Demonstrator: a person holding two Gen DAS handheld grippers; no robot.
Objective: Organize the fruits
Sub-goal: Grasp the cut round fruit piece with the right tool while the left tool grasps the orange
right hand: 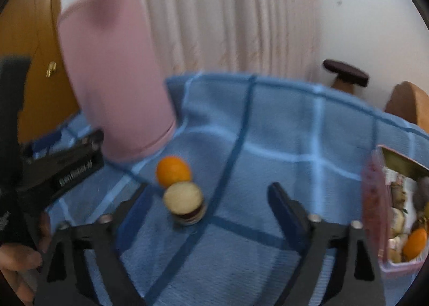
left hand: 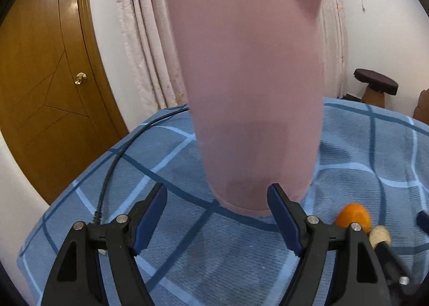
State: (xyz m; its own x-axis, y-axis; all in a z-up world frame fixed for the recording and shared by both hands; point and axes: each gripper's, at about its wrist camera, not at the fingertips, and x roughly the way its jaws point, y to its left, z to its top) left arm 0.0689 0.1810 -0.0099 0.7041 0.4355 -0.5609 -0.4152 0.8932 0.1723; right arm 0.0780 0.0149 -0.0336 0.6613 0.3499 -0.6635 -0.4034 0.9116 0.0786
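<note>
A small orange (left hand: pixel 354 216) (right hand: pixel 173 170) lies on the blue checked cloth (right hand: pixel 295 131), just behind a little cork-topped jar (right hand: pixel 183 198) (left hand: pixel 379 237). A tall pink jug (left hand: pixel 249 86) (right hand: pixel 115 86) stands to their left. My left gripper (left hand: pixel 217 214) is open right in front of the jug's base, and its left finger stands apart from the jug. My right gripper (right hand: pixel 209 206) is open and low over the cloth, with the jar just ahead, close to its left finger. Nothing is held. A pink basket (right hand: pixel 375 198) at the right holds another orange (right hand: pixel 414 245) and other items.
A black cable (left hand: pixel 115 161) runs across the cloth at the left. Behind the table are a wooden door (left hand: pixel 40 77), curtains and a dark stool (left hand: pixel 375 83). A person's hand (right hand: pixel 16 265) grips the left tool at the lower left of the right wrist view.
</note>
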